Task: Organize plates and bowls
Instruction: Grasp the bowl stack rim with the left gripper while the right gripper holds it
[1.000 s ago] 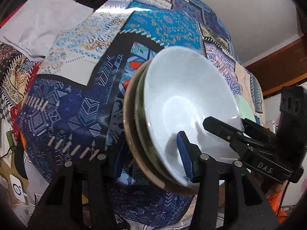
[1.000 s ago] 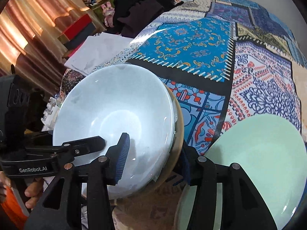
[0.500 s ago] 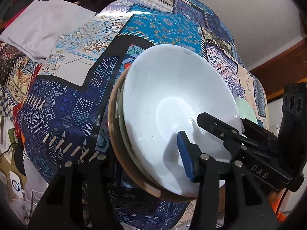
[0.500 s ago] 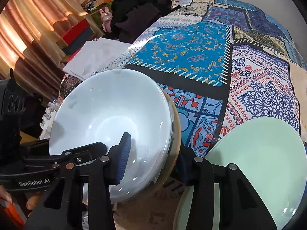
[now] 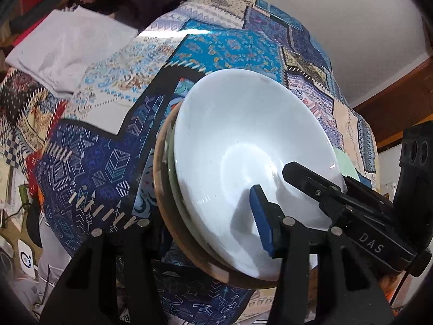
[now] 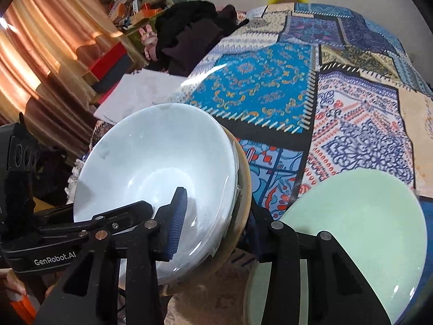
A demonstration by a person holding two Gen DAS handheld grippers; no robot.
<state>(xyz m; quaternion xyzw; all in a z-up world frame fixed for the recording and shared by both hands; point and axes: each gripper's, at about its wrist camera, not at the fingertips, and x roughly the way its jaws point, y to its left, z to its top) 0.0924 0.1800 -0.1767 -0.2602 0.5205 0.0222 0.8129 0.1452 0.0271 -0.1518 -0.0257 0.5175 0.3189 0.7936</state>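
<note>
Stack of bowls [image 6: 154, 170] now higher, right gripper [image 6: 216, 222] jaws closing.

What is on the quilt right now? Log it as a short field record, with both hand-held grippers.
surface: patchwork quilt
stack: white bowl on top, a greenish dish and a brown wooden plate beneath
stack tilt: tipped up, not flat
left hand-held gripper: clamped across the stack's rim
right hand-held gripper: jaws closing across the opposite rim
separate item: pale green plate beside the stack, ungripped
background: white folded cloth, dark clothing
</note>
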